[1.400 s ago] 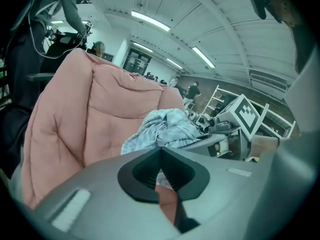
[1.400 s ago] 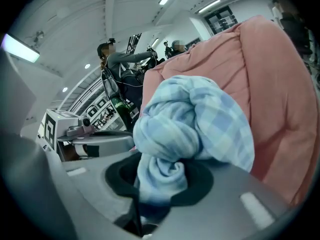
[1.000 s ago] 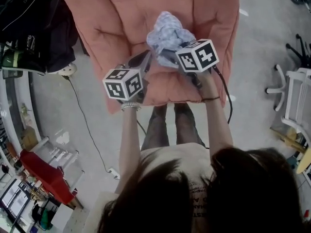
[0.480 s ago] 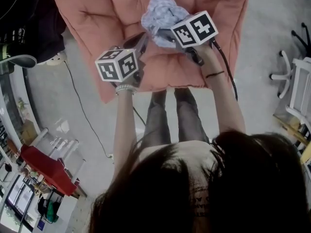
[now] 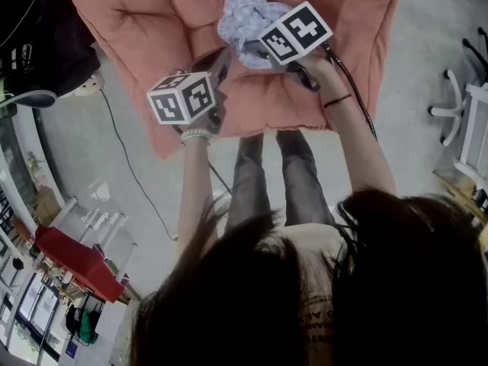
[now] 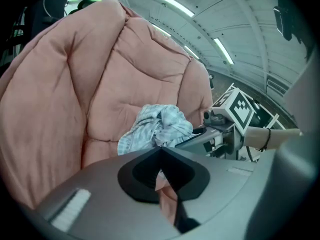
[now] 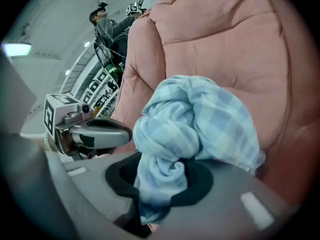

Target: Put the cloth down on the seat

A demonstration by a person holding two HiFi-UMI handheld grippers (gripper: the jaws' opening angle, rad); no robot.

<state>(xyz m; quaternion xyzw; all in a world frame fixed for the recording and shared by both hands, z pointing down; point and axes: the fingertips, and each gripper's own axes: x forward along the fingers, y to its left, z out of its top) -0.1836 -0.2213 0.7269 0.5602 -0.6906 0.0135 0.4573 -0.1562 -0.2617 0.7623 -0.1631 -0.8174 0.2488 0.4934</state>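
Blue cloth (image 5: pixel 242 12) has moved deeper over seat (image 5: pixel 145 21).

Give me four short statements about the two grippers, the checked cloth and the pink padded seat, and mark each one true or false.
1. The right gripper is clamped on the blue-and-white checked cloth. True.
2. The left gripper holds a corner of the cloth. False: its jaws are together with nothing between them.
3. The cloth is spread out flat. False: it is bunched into a wad.
4. The padded seat is salmon-pink. True.
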